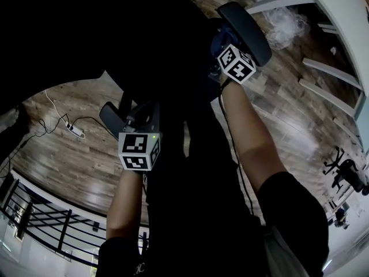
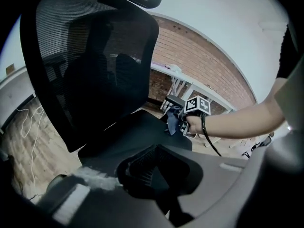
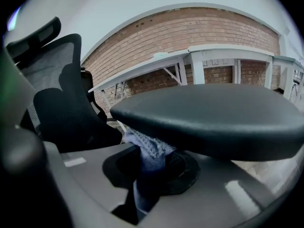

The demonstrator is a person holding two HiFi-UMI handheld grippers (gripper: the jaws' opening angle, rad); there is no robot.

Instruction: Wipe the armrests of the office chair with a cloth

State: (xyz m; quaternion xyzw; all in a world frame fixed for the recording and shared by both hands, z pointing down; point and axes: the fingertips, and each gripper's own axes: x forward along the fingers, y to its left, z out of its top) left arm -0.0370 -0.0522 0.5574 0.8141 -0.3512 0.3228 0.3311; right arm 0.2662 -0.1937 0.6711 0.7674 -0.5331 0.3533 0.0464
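The right gripper [image 3: 151, 177] pinches the cloth [image 3: 148, 150] in its jaws, up against the armrest [image 3: 213, 122]. The cloth looks soft and light, so a tight pinch on a bunch should hold best. The left gripper [image 2: 156, 175] has its jaws closed on nothing.

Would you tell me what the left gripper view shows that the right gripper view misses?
Left gripper view only: the right gripper from outside, its marker cube, the hand and forearm. Right gripper view only: jaws shut on the blue cloth, which meets the lower edge of the armrest pad. Both: cloth, mesh backrest, brick wall.
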